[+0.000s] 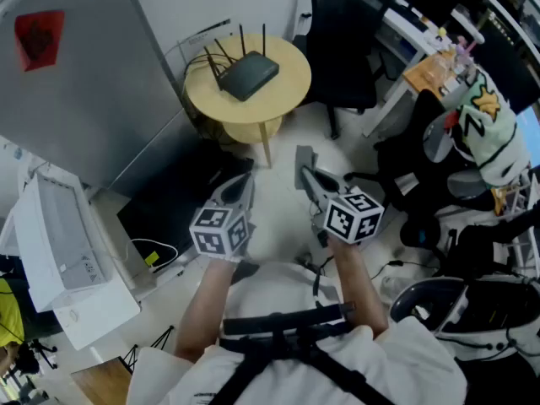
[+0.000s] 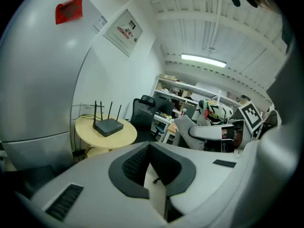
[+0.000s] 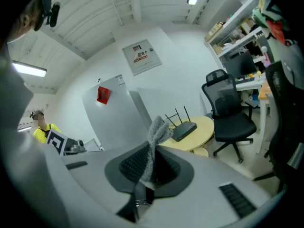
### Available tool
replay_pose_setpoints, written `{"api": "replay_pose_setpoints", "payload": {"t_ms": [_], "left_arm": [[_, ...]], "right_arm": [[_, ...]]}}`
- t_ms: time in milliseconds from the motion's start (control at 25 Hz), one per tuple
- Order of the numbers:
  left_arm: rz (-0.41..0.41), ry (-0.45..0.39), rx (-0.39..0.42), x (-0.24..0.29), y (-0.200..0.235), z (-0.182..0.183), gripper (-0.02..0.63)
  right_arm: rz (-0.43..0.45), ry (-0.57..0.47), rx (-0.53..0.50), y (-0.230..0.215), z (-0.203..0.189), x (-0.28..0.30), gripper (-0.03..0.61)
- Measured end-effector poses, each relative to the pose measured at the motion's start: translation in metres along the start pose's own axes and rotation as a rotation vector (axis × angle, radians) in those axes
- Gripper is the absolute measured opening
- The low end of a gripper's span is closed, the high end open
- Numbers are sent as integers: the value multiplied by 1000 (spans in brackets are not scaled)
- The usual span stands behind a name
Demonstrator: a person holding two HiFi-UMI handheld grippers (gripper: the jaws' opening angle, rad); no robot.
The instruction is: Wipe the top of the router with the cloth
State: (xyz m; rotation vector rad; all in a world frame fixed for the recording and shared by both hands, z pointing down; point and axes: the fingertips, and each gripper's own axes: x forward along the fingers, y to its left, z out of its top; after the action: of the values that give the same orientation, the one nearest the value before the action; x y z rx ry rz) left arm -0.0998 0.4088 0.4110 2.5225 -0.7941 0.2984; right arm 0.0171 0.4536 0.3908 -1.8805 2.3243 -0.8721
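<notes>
The black router [image 1: 249, 74] with several antennas sits on a round wooden table [image 1: 285, 93] ahead of me, well beyond both grippers. My right gripper [image 1: 305, 175] is shut on a grey cloth [image 1: 305, 159], which sticks up between its pads [image 3: 135, 163] in the right gripper view as a grey cloth [image 3: 155, 144]. My left gripper [image 1: 243, 182] is held beside it, shut, with nothing between its pads [image 2: 135, 163]. The left gripper view shows the router [image 2: 108, 126] far off and the cloth [image 2: 186, 128] in the right gripper to the right. In the right gripper view the router [image 3: 184, 129] lies behind the cloth.
A grey cabinet [image 1: 76, 66] stands left of the table, with a white machine [image 1: 59, 251] nearer me. A black office chair [image 1: 342, 32] is right of the table, beside a cluttered desk [image 1: 439, 57]. Cables lie on the floor [image 1: 278, 218].
</notes>
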Motion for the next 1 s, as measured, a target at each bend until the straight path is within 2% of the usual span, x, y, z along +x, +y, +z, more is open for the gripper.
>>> {"api": "replay_pose_setpoints", "payload": {"t_ms": [480, 720, 1000], "left_arm": [[21, 12, 1, 7, -11, -5, -11], [41, 17, 7, 16, -31, -10, -11], [85, -17, -17, 30, -56, -19, -11]], "right_arm": [[24, 12, 10, -11, -3, -8, 34], [43, 9, 20, -33, -1, -24, 35], [84, 47, 10, -64, -10, -48, 35]]}}
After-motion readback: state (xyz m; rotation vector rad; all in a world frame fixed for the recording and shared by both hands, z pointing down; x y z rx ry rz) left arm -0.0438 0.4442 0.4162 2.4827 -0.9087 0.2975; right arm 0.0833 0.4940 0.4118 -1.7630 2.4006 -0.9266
